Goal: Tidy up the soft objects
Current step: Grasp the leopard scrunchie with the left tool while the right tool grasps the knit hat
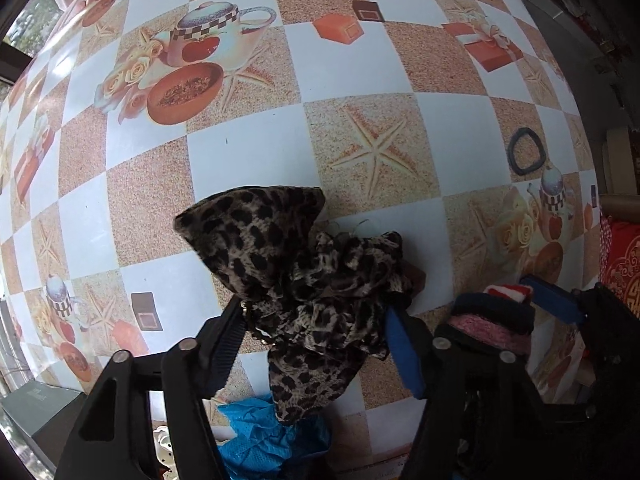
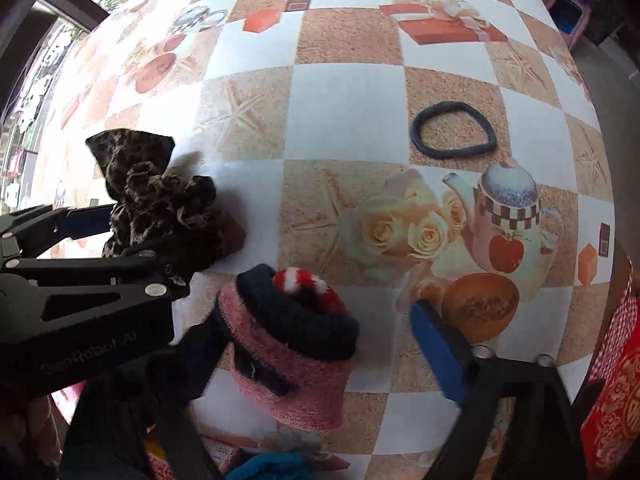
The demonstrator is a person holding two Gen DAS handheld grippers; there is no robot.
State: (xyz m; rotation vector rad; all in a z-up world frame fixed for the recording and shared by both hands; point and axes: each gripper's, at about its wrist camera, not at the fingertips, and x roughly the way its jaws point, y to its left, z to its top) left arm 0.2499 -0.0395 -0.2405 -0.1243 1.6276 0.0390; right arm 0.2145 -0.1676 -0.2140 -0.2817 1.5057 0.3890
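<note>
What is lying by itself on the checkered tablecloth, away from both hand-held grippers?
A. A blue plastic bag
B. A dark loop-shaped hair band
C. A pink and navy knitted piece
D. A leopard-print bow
B: the dark hair band lies alone on a sandy square of the tablecloth, with nothing touching it and neither hand-held gripper near it.

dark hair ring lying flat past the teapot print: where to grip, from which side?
Come straight down on the dark hair ring and pinch one strand, best its straighter near edge: it lies flat and open on the tablecloth, clear of everything, so one finger fits inside the loop.
</note>
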